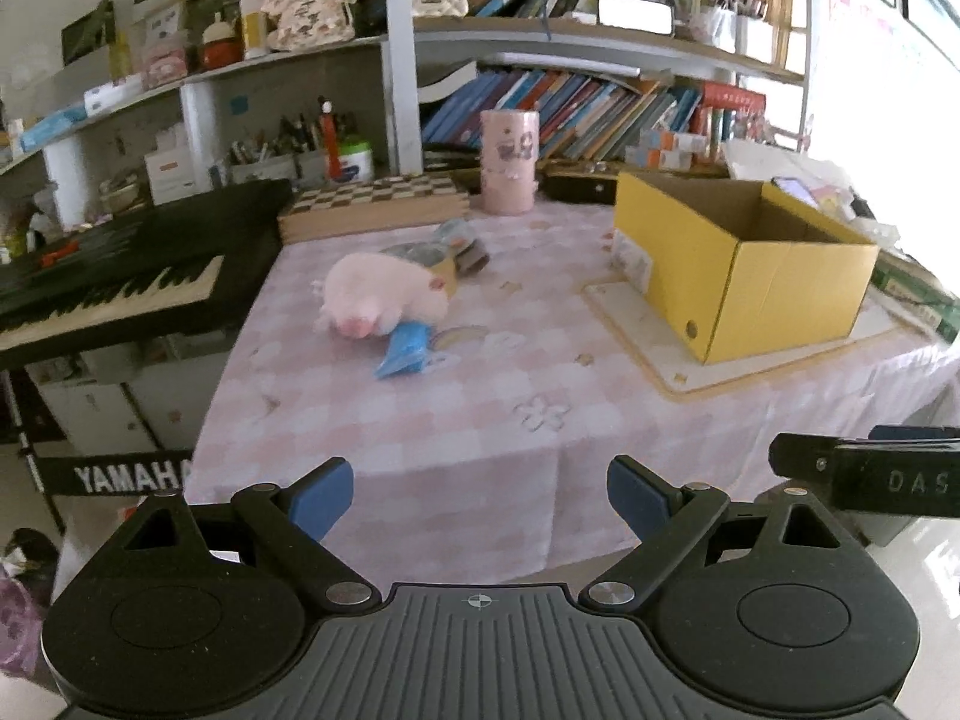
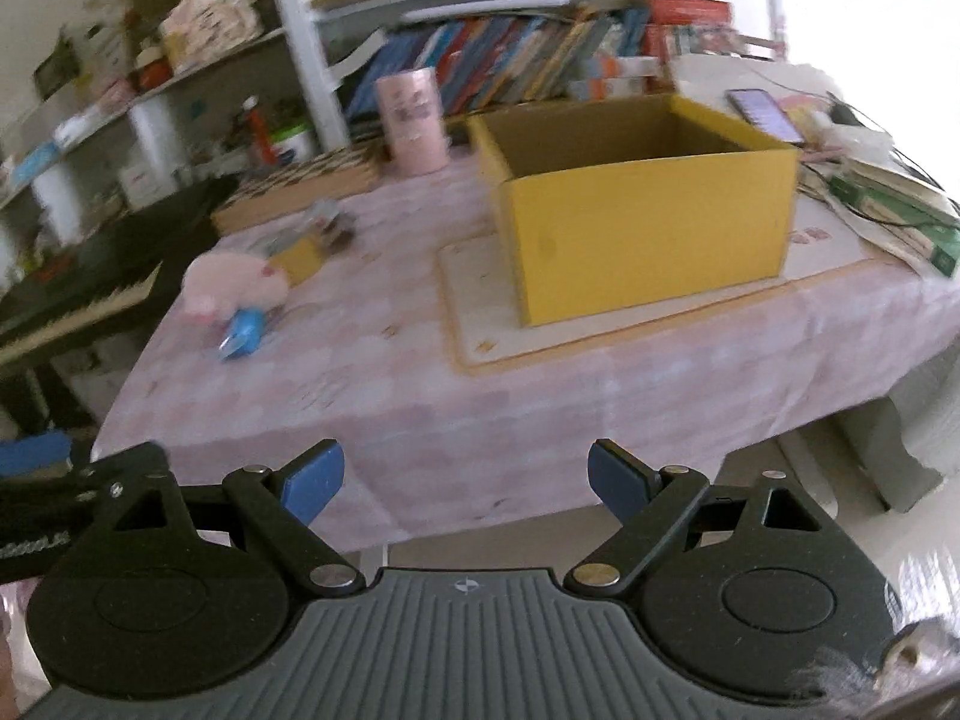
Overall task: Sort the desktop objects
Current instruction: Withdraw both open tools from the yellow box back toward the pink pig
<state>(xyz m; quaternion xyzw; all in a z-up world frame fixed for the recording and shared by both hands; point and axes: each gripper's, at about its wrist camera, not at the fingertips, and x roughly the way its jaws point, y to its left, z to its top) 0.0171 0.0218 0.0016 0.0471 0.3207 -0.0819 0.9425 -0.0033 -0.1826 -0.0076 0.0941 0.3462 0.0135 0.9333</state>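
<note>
A pink plush toy (image 1: 384,294) lies on the pink checked tablecloth (image 1: 480,420), with a blue packet (image 1: 405,351) in front of it and a small pile of packets (image 1: 456,249) behind it. An open yellow cardboard box (image 1: 738,258) stands on a mat to the right. My left gripper (image 1: 480,501) is open and empty, short of the table's near edge. In the right wrist view the plush toy (image 2: 231,282), the blue packet (image 2: 243,333) and the yellow box (image 2: 642,204) show again, blurred. My right gripper (image 2: 465,483) is open and empty, also before the near edge.
A black keyboard (image 1: 108,282) stands left of the table. At the back are a checkered board box (image 1: 372,204), a pink cylinder (image 1: 509,161) and shelves of books. A phone (image 2: 765,108) and stacked papers lie right of the box. The other gripper's arm (image 1: 864,474) shows at right.
</note>
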